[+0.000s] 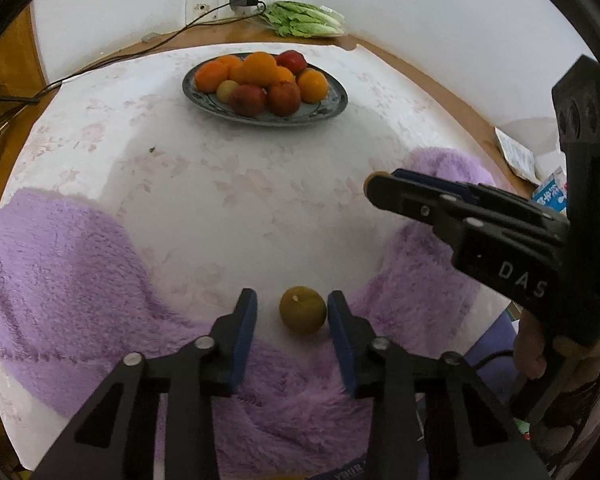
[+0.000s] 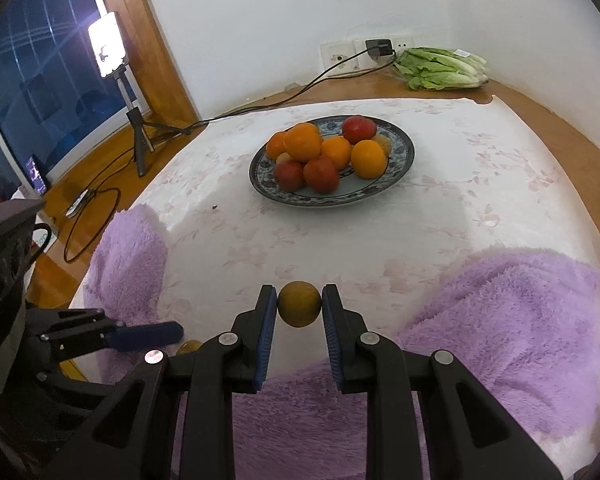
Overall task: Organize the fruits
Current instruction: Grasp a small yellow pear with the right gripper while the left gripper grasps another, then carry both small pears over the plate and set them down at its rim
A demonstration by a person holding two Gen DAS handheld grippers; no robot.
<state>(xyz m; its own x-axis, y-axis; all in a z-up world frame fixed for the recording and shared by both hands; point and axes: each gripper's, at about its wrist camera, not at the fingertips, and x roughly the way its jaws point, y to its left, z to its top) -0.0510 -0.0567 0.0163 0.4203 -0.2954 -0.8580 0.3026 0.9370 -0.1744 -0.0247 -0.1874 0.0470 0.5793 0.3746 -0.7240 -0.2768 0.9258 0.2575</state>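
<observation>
A blue-patterned plate (image 1: 336,106) (image 2: 400,168) at the far middle of the table holds several oranges, red apples and small yellow fruits. My left gripper (image 1: 292,310) is open around a yellow-green fruit (image 1: 302,310) that rests on the white cloth; its right pad is close to the fruit, the left pad stands apart. My right gripper (image 2: 299,305) is shut on another yellow-green fruit (image 2: 299,304) and holds it above the table. The right gripper also shows in the left wrist view (image 1: 380,188). The left gripper (image 2: 172,332) shows in the right wrist view, with its fruit (image 2: 190,346) partly hidden.
A purple fluffy towel (image 1: 60,272) (image 2: 512,320) lies along the near table edge. A bag of lettuce (image 1: 304,20) (image 2: 440,66) and a charger cable (image 1: 160,42) lie by the far wall. A lamp on a tripod (image 2: 108,46) stands at left. Boxes (image 1: 550,196) sit at right.
</observation>
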